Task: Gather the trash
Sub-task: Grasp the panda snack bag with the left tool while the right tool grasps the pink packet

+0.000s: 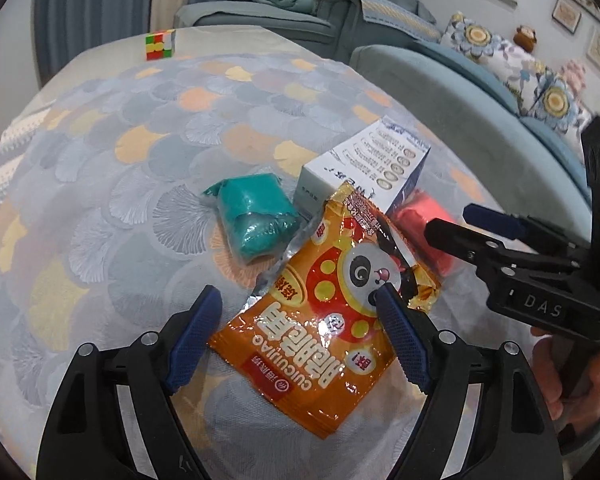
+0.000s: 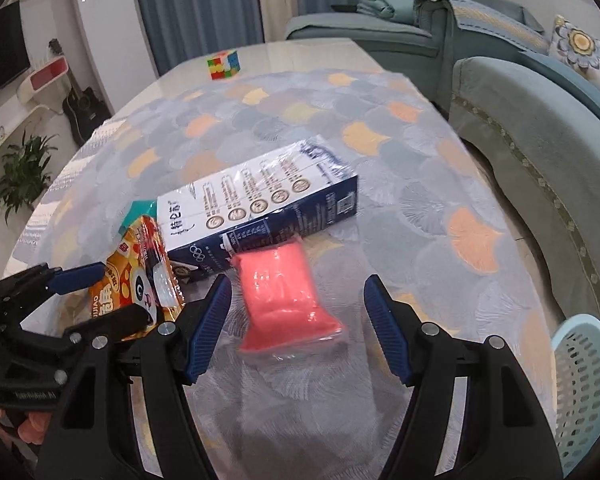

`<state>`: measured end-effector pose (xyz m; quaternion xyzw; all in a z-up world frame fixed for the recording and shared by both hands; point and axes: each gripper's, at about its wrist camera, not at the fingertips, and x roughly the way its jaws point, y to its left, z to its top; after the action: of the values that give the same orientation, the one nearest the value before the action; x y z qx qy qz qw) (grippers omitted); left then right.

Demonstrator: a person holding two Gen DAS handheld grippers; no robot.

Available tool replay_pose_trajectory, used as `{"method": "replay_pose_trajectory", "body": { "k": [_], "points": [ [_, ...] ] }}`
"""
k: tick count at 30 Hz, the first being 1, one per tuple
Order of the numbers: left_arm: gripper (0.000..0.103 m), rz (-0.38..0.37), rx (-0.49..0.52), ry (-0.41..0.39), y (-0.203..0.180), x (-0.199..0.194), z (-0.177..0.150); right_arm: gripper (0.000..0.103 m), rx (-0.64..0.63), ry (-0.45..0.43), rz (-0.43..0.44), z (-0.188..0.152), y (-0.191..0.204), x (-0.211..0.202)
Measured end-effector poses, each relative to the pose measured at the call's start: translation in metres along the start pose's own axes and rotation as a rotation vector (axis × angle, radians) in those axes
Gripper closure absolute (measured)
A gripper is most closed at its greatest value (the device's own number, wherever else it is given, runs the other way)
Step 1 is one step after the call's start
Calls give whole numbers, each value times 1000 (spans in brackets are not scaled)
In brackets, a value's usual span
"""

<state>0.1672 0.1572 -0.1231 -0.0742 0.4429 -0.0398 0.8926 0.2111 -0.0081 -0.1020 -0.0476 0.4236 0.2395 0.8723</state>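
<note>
1. Trash lies clustered near the middle of the table (image 1: 100, 128), on its patterned cloth; a light-blue perforated basket (image 2: 584, 380) shows at the table's near right edge in the right wrist view, probably where it all goes.
2. Milk carton (image 2: 260, 204), the biggest piece, lies flat on its side with its long axis running diagonally away from both tools, beyond the smaller items.
3. Orange snack wrapper (image 1: 332, 320) lies flat straight ahead of the left tool (image 1: 300, 304), its long axis slanting from near-left to far-right. That tool stands wide with its fingers to either side of the wrapper's middle, not pressing on it, holding nothing.
4. Pink packet (image 2: 284, 296) lies directly ahead of the right tool (image 2: 298, 292), just in front of the carton, long axis pointing roughly along the fingers. The right tool is moderately wide and empty, the packet between its tips but not gripped.
5. Teal packet (image 1: 256, 220) sits left of the carton, beyond the wrapper, nearer the left tool.
6. Judging by this, each tool is aligned on its own item; the right one is nearer the basket.
</note>
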Motion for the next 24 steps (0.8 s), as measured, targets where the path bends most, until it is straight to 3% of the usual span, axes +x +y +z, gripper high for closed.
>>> {"method": "replay_pose_trajectory", "body": {
  "k": [2,3,4,10,12,24],
  "points": [
    [27,32,27,6,-5,2,-1,45,-15,31,-5,0,3,6],
    [31,60,46,6,-9,2,-2,62,-19,37,-5,-1,4,7],
    [34,74,59,7,-11,3,-2,66,-25,50,5,-2,5,9],
    [79,132,109,-8,-20,-2,-8,68,-22,30,-9,-6,5,4],
    [102,146,102,-15,-20,-4,-9,68,-11,17,-12,-8,3,-1],
    [103,-43,18,-92,-21,-43,-24,69,71,-34,4,-26,-18,-32]
  ]
}}
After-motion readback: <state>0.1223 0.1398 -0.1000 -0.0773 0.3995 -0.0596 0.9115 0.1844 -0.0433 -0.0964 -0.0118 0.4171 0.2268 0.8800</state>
